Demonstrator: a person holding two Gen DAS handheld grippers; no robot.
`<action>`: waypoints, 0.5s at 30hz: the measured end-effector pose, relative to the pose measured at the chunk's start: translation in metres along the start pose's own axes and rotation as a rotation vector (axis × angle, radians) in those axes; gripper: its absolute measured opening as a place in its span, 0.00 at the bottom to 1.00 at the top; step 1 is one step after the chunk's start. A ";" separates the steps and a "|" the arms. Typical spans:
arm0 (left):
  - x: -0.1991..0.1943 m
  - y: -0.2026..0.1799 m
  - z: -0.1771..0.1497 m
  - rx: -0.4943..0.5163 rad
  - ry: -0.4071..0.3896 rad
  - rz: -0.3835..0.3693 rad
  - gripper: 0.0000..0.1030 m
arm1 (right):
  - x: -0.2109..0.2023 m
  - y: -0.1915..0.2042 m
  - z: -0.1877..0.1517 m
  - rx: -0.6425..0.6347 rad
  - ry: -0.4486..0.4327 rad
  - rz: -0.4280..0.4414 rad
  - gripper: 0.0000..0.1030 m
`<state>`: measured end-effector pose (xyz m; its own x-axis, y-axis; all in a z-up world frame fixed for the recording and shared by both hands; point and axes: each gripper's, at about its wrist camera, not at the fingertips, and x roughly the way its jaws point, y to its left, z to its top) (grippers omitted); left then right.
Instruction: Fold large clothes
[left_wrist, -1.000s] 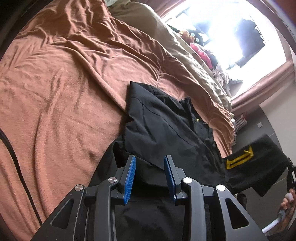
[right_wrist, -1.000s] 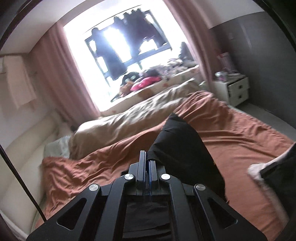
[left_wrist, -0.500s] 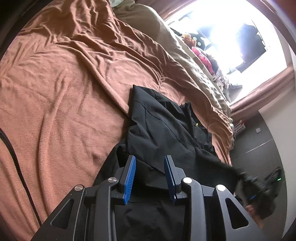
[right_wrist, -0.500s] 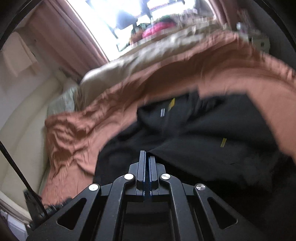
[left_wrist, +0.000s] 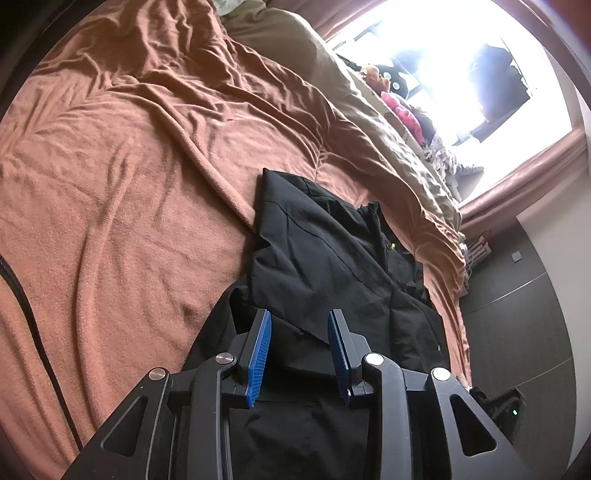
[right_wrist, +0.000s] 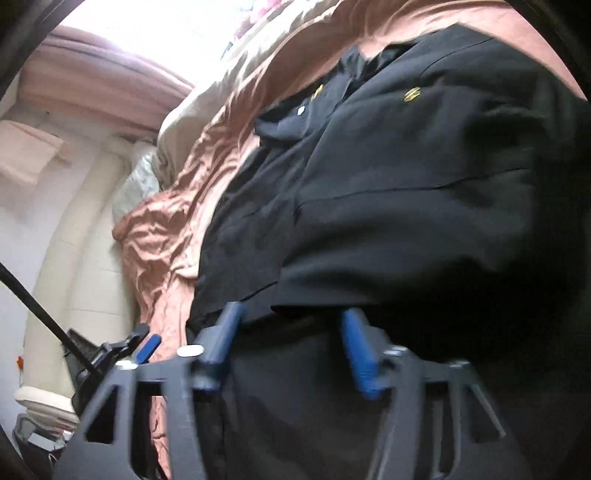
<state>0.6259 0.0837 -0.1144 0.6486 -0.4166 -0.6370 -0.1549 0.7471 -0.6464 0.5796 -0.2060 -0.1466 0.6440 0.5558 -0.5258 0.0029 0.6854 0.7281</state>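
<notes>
The large black fabric garment (left_wrist: 332, 266) lay partly folded on the rumpled rust-brown blanket (left_wrist: 129, 177), just ahead of and beneath both grippers. The left gripper (left_wrist: 300, 349) hovered over it, jaws partly apart and empty. The right gripper (right_wrist: 290, 343) had just been opening; its jaws stood wide with nothing pinched between them. The freshly laid flap could slide or bunch, since loose cloth sat on a creased surface.

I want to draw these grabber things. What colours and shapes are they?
Both look alike. The left gripper has a black frame with triangle-shaped holes, round silver bolts and two blue ribbed pads. The right gripper is blurry but shows the same black frame and blue pads. A thin black cable runs beside the left one.
</notes>
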 end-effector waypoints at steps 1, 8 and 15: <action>0.000 0.000 0.000 0.001 0.001 0.000 0.33 | -0.008 -0.005 -0.002 0.000 -0.013 0.003 0.57; 0.002 -0.003 -0.001 0.011 0.003 0.001 0.33 | -0.055 -0.067 0.022 0.177 -0.137 -0.159 0.57; 0.001 -0.001 -0.001 0.002 0.001 0.000 0.33 | -0.038 -0.071 0.044 0.177 -0.156 -0.251 0.57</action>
<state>0.6265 0.0821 -0.1149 0.6476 -0.4174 -0.6375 -0.1535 0.7480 -0.6457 0.5884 -0.2966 -0.1591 0.7154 0.2920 -0.6348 0.2999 0.6922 0.6564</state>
